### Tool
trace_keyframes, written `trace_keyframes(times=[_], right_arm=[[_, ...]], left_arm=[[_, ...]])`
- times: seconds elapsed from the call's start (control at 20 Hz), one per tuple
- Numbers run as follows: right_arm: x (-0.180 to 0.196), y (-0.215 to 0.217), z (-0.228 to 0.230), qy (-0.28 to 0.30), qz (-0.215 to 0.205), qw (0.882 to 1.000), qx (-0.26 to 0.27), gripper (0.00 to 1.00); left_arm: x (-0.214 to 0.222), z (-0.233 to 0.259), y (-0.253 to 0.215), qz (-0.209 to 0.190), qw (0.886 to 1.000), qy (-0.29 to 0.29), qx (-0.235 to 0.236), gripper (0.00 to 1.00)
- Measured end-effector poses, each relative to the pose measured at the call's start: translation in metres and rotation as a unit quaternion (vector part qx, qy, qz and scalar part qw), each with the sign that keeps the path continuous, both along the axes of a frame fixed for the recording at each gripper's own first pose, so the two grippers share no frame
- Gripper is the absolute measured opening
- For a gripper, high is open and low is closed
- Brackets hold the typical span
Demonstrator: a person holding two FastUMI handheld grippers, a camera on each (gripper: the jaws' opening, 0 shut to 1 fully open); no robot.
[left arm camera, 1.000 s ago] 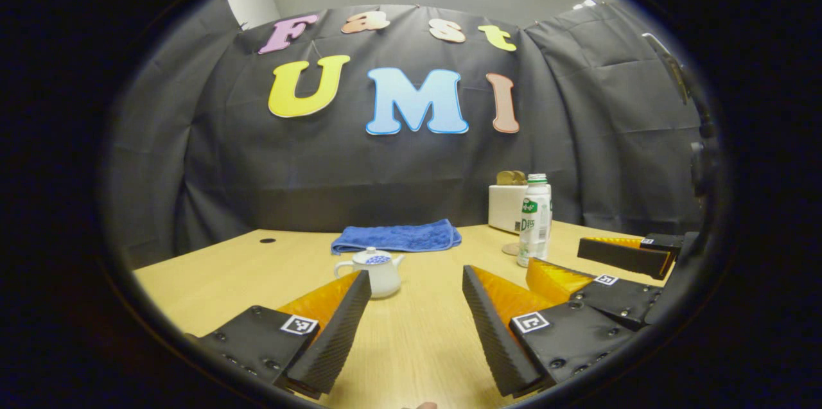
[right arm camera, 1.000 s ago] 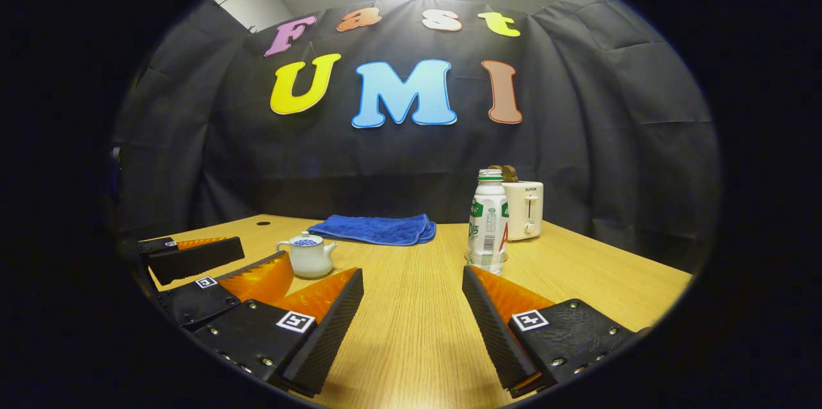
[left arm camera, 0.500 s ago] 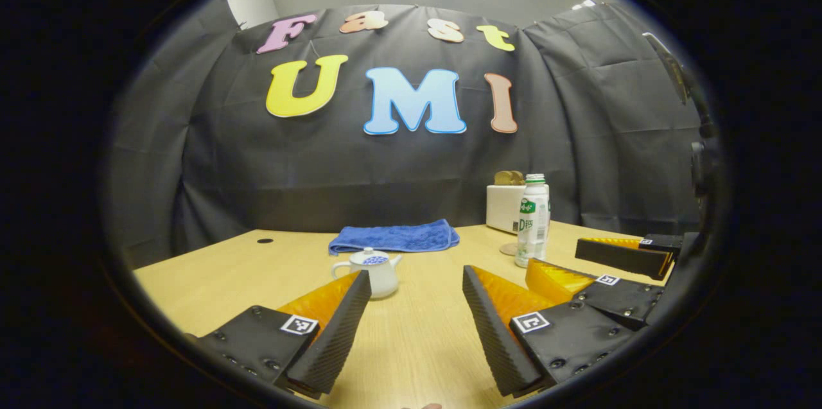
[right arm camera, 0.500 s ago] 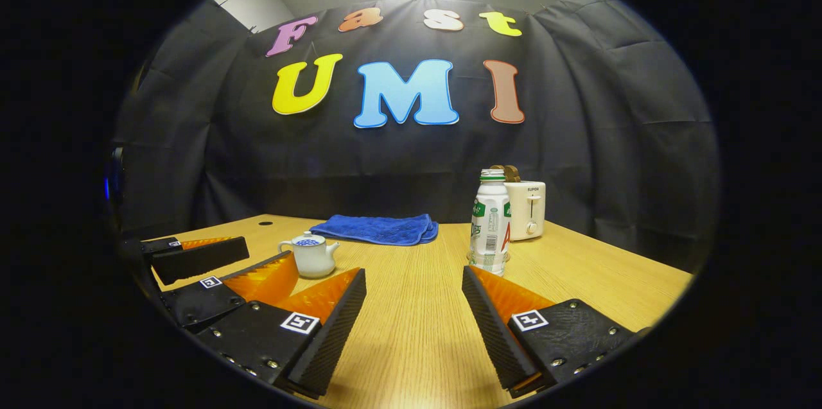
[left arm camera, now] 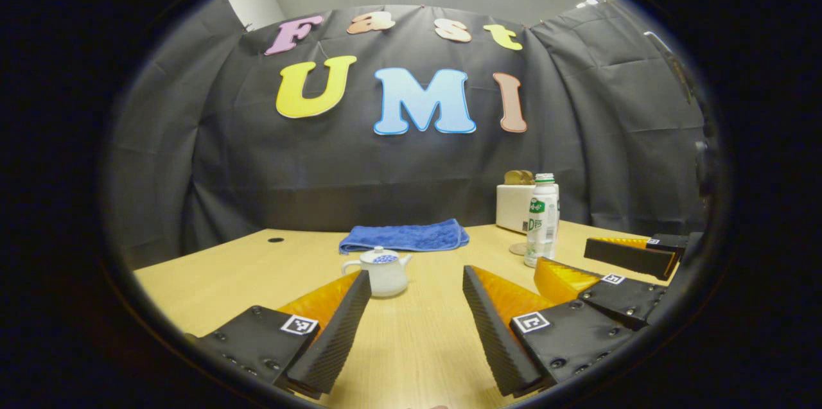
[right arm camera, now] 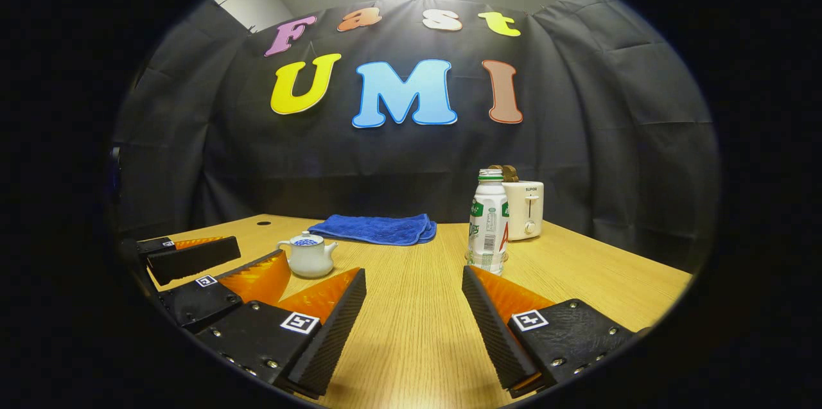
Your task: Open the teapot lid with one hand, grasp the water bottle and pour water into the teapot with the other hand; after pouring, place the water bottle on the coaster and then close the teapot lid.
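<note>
Both grippers hang wide open and empty over the near table edge — left gripper (left arm camera: 416, 274) facing the lidded teapot (left arm camera: 380, 271), right gripper (right arm camera: 414, 274) facing the water bottle (right arm camera: 488, 221) — apparently poised to divide lid-lifting and pouring.

Teapot (left arm camera: 384, 273): white, blue-patterned lid. Water bottle (right arm camera: 488, 221): white, green cap, green-and-red label. Towel (right arm camera: 374, 229): blue. Toaster (right arm camera: 526, 210): cream-white. Worktop (right arm camera: 417, 325): light wood grain.
</note>
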State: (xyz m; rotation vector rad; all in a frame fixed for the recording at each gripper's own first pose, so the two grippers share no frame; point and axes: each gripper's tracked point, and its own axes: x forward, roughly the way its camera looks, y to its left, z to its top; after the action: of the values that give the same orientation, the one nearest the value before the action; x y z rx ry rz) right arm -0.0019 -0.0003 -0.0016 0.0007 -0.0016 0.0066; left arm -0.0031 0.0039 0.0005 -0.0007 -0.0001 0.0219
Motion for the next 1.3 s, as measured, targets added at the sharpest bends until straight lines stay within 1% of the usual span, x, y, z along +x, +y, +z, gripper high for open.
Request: trace_keyframes(times=[0.95, 1.0, 1.15, 1.2, 1.3], right_arm=[[0.001, 0.001, 0.000, 0.000, 0.006, 1.000, -0.001, 0.93], [0.000, 0.006, 0.000, 0.000, 0.020, 1.000, -0.001, 0.95], [-0.007, 0.031, -0.001, 0.001, 0.113, 0.994, -0.002, 0.95], [-0.007, 0.030, -0.001, 0.000, 0.122, 0.992, 0.002, 0.95], [-0.001, 0.018, 0.000, 0.000, 0.102, 0.995, 0.006, 0.95]], left_arm=[[0.000, 0.000, 0.000, -0.003, 1.000, 0.000, 0.000, 0.99], [0.000, 0.000, 0.001, -0.003, 1.000, 0.000, 0.000, 0.99], [-0.001, -0.001, 0.003, 0.003, 1.000, 0.003, -0.001, 0.99], [0.000, -0.001, 0.003, 0.002, 1.000, 0.003, 0.001, 0.99], [0.002, -0.003, -0.002, -0.015, 1.000, 0.009, 0.000, 0.99]])
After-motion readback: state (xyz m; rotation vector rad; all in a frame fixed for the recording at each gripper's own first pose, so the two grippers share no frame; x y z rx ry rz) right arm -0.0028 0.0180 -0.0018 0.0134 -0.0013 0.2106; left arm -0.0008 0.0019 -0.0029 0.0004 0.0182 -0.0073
